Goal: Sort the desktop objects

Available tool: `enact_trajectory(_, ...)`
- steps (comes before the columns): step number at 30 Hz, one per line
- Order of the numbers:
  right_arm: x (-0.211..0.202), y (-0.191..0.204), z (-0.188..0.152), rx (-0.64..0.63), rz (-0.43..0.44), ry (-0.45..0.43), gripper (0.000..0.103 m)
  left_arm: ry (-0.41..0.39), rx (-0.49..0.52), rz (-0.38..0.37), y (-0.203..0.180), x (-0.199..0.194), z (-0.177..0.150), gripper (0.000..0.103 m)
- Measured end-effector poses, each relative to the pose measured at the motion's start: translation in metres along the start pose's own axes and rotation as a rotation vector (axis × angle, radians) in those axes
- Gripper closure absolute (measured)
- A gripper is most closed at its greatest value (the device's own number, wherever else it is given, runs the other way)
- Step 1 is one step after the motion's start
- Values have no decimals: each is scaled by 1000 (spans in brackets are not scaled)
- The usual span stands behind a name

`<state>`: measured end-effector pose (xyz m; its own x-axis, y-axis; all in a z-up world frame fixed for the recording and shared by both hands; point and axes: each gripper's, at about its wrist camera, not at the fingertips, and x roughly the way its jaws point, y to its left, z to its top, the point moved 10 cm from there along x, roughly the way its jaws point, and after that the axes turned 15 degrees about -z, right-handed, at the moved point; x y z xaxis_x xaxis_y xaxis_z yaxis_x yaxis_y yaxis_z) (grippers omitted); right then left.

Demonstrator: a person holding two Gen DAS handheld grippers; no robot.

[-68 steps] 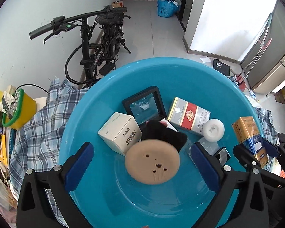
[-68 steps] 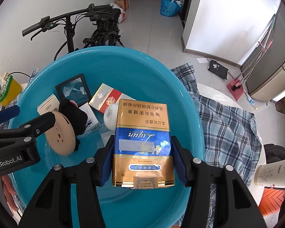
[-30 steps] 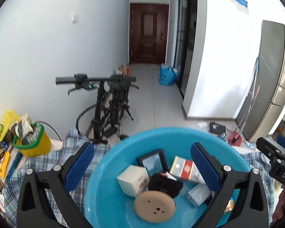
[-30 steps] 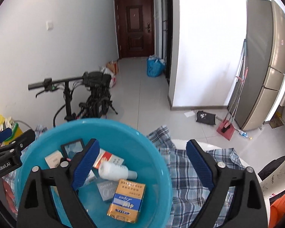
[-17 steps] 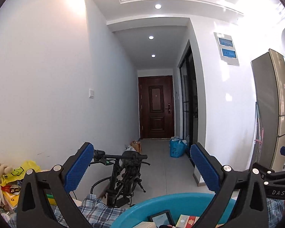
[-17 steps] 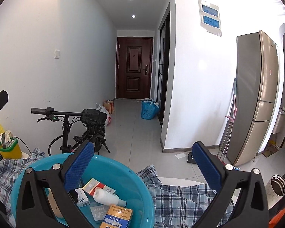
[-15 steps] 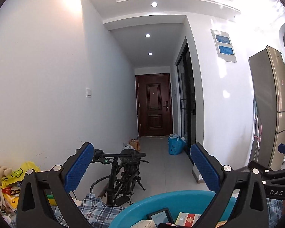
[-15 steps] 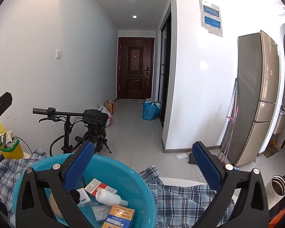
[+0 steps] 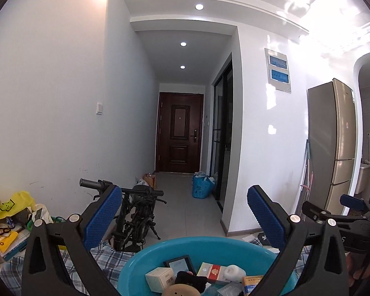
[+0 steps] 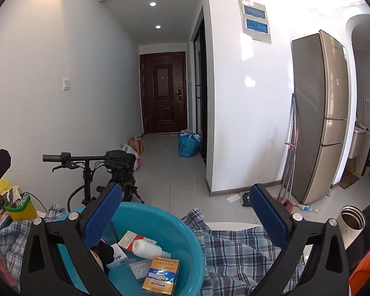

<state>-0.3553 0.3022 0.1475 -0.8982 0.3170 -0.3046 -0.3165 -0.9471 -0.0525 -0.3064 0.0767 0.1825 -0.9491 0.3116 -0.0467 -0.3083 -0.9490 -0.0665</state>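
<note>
Both tools are lifted, pointing down the hallway. The left gripper [image 9: 182, 219] has its fingers wide apart, empty; below and between them sits the round turquoise plastic basin [image 9: 150, 251] on the plaid-covered bench [image 10: 234, 249]. The right gripper [image 10: 185, 217] is likewise spread and empty. Below its left finger, inside the basin, lies the gold-and-blue cardboard cigarette pack [image 10: 161, 276]: probably light, stiff yet crushable, best pinched across its narrow sides.
</note>
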Motion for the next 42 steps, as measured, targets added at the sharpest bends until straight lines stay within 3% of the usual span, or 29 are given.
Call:
enact_trajectory(4,-18,-9,-5,-32,17,14,0,33,88,16,-12,-28,2,0)
enact_trajectory(9,-64,-14,-8,-71,89,-40,0,59,181,9,-30,-72,3,0)
enact_trajectory(15,-120,-18,-7,-111,114,-90,0,119,95,-54,-48,-127,3,0)
enact_trajectory(19,-151,-20,-1,-100,150,-112,0,88,141,-9,-63,-163,15,0)
enact_trajectory(23,-172,-16,6,-113,169,-137,0,86,170,-24,-74,-175,26,0)
enact_trajectory(27,-181,-14,8,-126,162,-158,0,111,124,-103,-81,-180,26,0)
enact_trajectory(32,-181,-17,-10,-116,171,-106,0,156,67,-109,-76,-183,10,0)
enact_trajectory(39,-186,-29,-53,-134,173,-35,0,224,23,-54,-59,-192,-32,0)
enact_trajectory(42,-192,-34,-74,-137,182,7,0,267,-18,-70,-58,-202,-54,0)
